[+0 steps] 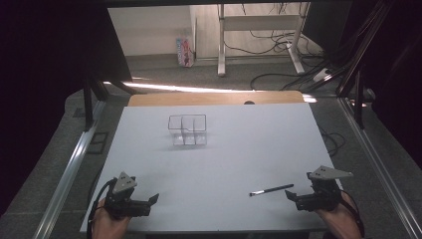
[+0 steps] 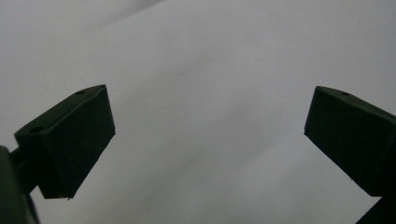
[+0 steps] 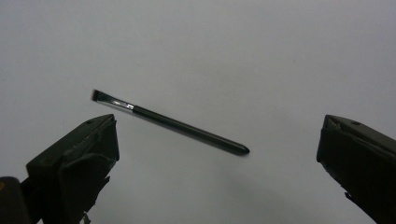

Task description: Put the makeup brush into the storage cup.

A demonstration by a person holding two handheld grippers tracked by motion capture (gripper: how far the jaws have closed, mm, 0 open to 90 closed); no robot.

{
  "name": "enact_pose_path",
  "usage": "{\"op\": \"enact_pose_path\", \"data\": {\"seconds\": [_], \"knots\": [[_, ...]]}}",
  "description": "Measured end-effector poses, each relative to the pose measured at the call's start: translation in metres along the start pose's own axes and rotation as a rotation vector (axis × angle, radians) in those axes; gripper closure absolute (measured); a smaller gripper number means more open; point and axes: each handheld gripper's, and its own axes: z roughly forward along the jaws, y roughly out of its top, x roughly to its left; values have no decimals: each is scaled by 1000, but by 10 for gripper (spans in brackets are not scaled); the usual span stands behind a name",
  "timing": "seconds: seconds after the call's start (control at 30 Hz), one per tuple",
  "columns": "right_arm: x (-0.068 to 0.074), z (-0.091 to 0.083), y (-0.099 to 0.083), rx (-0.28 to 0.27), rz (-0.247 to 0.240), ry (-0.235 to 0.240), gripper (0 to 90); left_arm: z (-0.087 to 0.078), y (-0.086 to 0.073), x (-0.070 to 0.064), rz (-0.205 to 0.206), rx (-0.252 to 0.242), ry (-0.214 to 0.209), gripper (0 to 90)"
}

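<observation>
The brush [image 3: 170, 122] lies flat on the white sheet [image 1: 239, 149], just ahead of the right gripper [image 3: 217, 140] and between the lines of its two jaws, though nearer the left one. It is a slim thing: a glossy black round handle tapering to a blunt end, a short bright metal ferrule, and a small flat dark tuft cut at a slant. In the high view the brush [image 1: 271, 189] lies just beside the right gripper [image 1: 293, 195], tuft end pointing away from it toward the middle of the table.

Nothing has been gripped yet. The right gripper's jaws stand wide apart and empty, poised as if to close on the handle; that pick-up looks like the first step, and all of the work seems left to do.

The left gripper [image 2: 208, 135] rests well apart from the brush, released too, jaws spread over bare matte sheet. In the high view it [image 1: 149, 200] sits at the near left corner.

Far ahead of both grippers stands a clear plastic organiser [image 1: 187, 130], square, thin-walled and divided into compartments that appear empty. It is probably where the brush belongs.
</observation>
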Motion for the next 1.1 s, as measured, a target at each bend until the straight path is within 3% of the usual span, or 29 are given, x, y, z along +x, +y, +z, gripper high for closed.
{"op": "enact_pose_path", "data": {"seconds": [0.17, 0.27, 0.3, 0.77, 0.93, 1.1], "knots": [[0, 0, 0, 14, -12, 7, 0, 3, 0, 3, -4, -19, -13, 21], [0, 2, 0, 27, -4, 26, 0, 5, 1, 4, -5, -23, -19, 18], [0, 3, -1, 33, 5, 52, 8, 5, 1, 5, -15, -27, -26, 17], [0, 2, -3, 45, 2, 57, 15, 5, 3, 4, 0, -54, -38, 17], [1, 4, -2, 59, 1, 58, 19, 5, 3, 4, -2, -43, -44, 6], [-1, 7, 0, 77, -6, 81, 14, 5, 4, 4, -10, -46, -51, 0]]}}
